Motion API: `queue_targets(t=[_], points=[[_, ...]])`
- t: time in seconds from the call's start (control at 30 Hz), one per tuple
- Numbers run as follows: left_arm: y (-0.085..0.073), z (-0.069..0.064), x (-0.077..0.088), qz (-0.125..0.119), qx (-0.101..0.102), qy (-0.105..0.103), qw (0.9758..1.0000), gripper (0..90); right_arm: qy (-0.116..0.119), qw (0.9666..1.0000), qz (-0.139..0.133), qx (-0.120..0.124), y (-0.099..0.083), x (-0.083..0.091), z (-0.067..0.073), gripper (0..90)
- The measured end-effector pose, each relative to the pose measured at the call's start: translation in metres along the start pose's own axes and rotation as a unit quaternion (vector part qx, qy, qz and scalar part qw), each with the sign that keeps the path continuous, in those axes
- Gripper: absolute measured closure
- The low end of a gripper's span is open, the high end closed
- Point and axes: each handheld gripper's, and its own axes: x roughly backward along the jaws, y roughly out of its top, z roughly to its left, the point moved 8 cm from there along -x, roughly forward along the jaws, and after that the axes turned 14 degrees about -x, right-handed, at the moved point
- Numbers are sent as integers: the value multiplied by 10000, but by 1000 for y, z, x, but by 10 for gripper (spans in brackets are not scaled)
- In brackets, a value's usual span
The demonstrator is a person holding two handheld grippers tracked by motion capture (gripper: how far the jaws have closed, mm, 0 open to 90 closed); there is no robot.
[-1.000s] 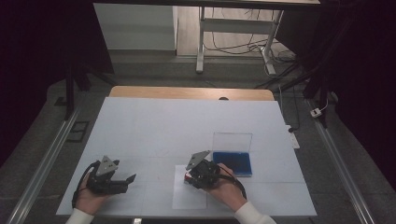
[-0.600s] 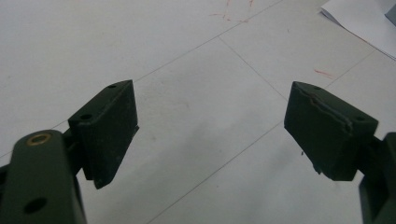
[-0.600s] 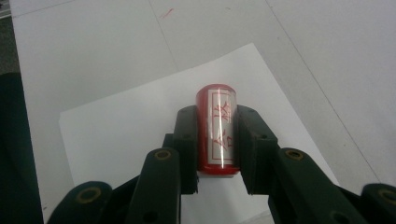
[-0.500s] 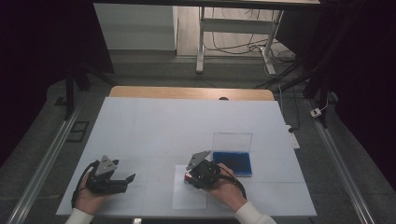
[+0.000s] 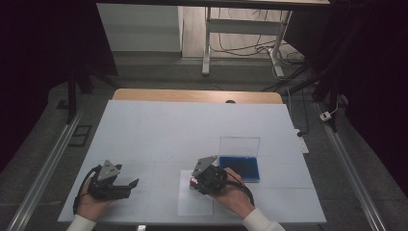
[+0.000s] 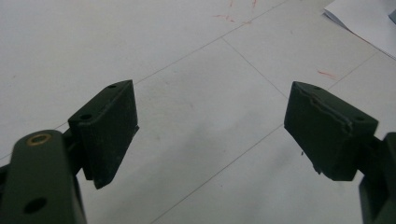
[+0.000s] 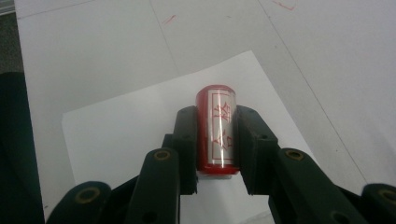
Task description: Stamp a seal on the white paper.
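On the white table (image 5: 144, 130), a red stamp (image 7: 217, 128) is held clamped in the right gripper (image 5: 195, 182) over a near paper sheet (image 7: 121, 135), stamping seemingly unfinished, while the left gripper (image 5: 134, 183) is held wide apart, empty.

Dim high view, dark surroundings; table (image 5: 192, 130) evenly lit, soft shadows; gripper views sharp, slightly grainy

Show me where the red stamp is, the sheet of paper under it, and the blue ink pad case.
red stamp (image 7: 215, 130): right gripper view, middle of its barrel.
sheet of paper (image 7: 116, 135): right gripper view, bare area left of the stamp.
blue ink pad case (image 5: 243, 167): high view, blue base.
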Motion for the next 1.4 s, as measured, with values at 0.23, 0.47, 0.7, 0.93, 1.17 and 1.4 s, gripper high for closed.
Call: queue_targets(t=[0.23, 0.47, 0.7, 0.93, 1.17, 1.4], points=[[0, 0, 0, 7, -5, -1, 10000, 179, 23, 9999, -30, 119, 0, 1, 2, 701], [0, 1, 1, 1, 3, 11, 10000, 179, 22, 9997, -225, 103, 4, 8, 3, 701], [0, 1, 1, -9, 10, 5, 10000, 179, 99, 9990, -424, -25, 7, 18, 1, 701], [0, 1, 1, -4, 8, 17, 10000, 179, 164, 9973, -695, -159, 12, 32, -3, 701], [0, 1, 1, -3, 7, 11, 10000, 179, 145, 9961, -849, -198, 15, 43, -7, 700], [0, 1, 0, -6, 7, 16, 10000, 179, 70, 9950, -960, -265, 15, 53, -13, 701]])
